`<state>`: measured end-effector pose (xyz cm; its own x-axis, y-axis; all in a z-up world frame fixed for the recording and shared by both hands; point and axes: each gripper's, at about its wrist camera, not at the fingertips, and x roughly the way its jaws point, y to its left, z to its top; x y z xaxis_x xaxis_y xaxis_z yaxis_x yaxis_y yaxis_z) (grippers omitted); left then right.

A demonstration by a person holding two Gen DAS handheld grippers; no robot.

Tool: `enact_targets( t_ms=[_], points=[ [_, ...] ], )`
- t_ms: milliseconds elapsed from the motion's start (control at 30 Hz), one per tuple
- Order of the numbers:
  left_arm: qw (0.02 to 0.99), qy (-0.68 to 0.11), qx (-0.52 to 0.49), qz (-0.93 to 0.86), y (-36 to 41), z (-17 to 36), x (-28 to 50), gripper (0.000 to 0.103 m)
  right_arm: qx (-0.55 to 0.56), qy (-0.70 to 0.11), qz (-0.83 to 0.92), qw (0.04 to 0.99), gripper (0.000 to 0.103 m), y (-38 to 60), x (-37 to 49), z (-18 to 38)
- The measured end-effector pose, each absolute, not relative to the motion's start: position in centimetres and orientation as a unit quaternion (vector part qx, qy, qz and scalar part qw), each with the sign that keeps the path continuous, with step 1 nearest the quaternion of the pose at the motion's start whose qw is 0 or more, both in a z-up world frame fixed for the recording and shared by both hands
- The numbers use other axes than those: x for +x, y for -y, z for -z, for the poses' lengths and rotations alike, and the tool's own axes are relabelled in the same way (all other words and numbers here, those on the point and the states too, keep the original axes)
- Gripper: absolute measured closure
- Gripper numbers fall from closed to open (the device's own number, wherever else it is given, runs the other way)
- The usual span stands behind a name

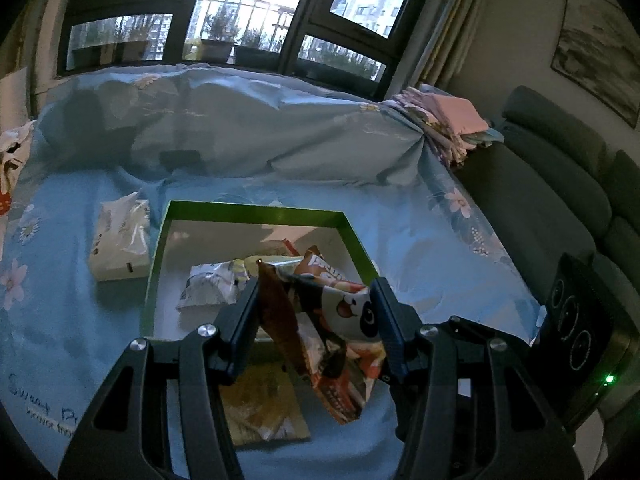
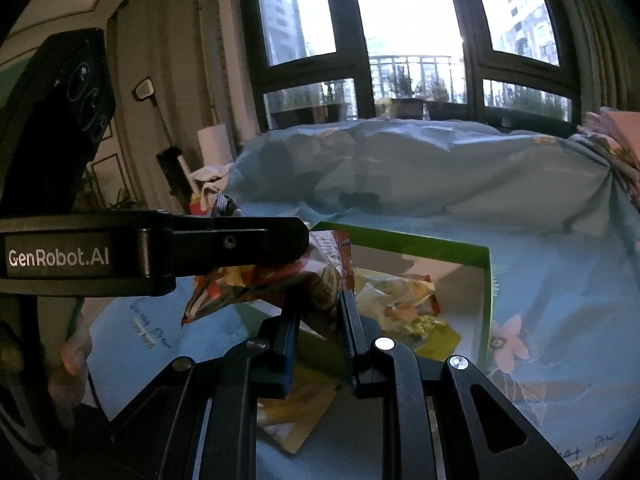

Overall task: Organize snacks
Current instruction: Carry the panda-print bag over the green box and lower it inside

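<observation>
Currently mid-transfer. Green box [image 1: 256, 212] at frame centre on blue sheet [image 1: 72, 300], several packets inside. Panda snack bag [image 1: 344, 312] clamped in left gripper [image 1: 316, 320], above box. Right gripper [image 2: 318, 320] narrow, pinching same bag's brown edge. Next: lower into box, release.

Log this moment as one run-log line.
left gripper: shut on panda snack bag | right gripper: shut on same bag's corner | bag held above green-rimmed box | yellow packet still outside box on bedsheet
</observation>
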<state>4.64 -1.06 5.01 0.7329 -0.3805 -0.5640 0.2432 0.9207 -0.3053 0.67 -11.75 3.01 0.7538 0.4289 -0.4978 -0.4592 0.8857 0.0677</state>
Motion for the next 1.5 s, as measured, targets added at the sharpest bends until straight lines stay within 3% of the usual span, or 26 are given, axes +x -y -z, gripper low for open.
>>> enact_targets(
  t_ms=[933,1500],
  points=[
    [0.904,-0.343,-0.186,0.175,-3.9,1.2,13.2,0.048,-0.119,-0.322,-0.194,0.919,0.082,7.5,9.1,1.5],
    [0.904,-0.352,-0.179,0.166,-3.8,2.1,14.5,0.048,-0.123,-0.347,-0.181,0.912,0.082,6.9,10.6,2.1]
  ],
)
